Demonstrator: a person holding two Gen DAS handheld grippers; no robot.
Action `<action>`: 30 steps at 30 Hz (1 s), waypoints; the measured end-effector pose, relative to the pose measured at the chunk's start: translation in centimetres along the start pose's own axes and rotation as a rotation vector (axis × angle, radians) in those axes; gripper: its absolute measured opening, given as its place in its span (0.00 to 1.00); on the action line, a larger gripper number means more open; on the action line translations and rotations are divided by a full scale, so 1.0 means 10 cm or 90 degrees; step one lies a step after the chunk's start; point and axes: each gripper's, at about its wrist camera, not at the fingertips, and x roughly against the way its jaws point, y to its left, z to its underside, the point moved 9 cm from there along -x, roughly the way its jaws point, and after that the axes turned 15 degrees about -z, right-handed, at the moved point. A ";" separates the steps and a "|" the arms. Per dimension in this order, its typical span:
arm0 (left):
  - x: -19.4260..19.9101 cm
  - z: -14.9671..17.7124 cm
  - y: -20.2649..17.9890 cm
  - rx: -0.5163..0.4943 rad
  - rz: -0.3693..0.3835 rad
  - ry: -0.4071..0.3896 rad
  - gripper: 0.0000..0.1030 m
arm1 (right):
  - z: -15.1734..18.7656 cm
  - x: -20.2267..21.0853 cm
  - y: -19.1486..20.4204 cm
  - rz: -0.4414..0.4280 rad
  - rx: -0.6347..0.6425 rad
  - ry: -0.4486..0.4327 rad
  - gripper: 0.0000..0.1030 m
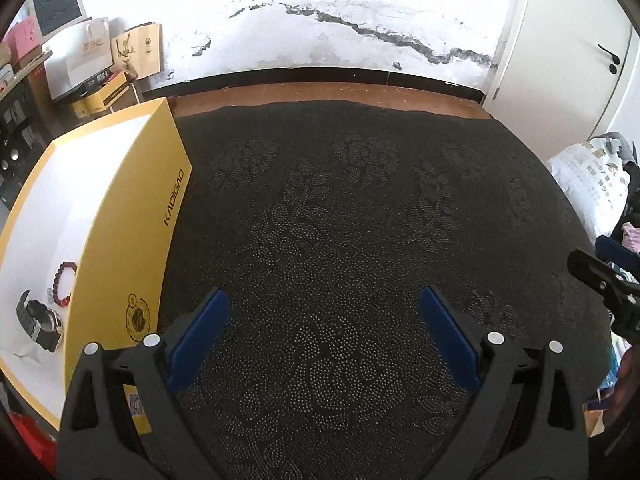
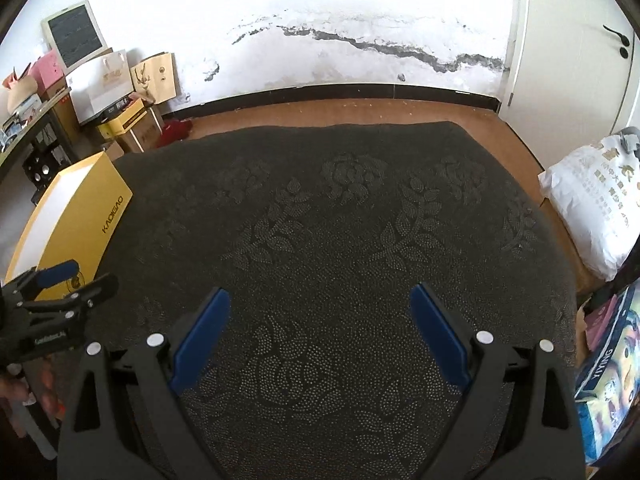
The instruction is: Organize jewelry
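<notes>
At far left sits the yellow box (image 1: 120,216), open at the top, with a white floor inside. On that floor, toward its near end, lie a black watch (image 1: 40,320) and, just beyond it, a dark red bead bracelet (image 1: 64,280), with a small pale item between them that is too small to make out. The watch's strap runs roughly along the box's long side, which points away from the cameras.

Next comes the left gripper (image 1: 324,336), its blue pads spread wide and nothing between them, poised over the dark patterned cloth (image 1: 340,220) that covers the tabletop. The box stands just beside its left finger, so the jewelry lies to the left of this gripper and about level with its fingertips.

Further right, the right gripper (image 2: 320,332) is equally wide open and empty, also above bare cloth. From its camera the box is well off to the left, beyond the left gripper.

No jewelry shows on the cloth itself. By my reading the left gripper is much the nearer, and any reach for the watch or bracelet means swinging left over the box wall.
</notes>
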 end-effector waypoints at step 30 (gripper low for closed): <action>-0.07 0.01 -0.02 -0.007 -0.001 0.015 0.91 | 0.05 -0.06 0.05 -0.006 0.009 0.017 0.86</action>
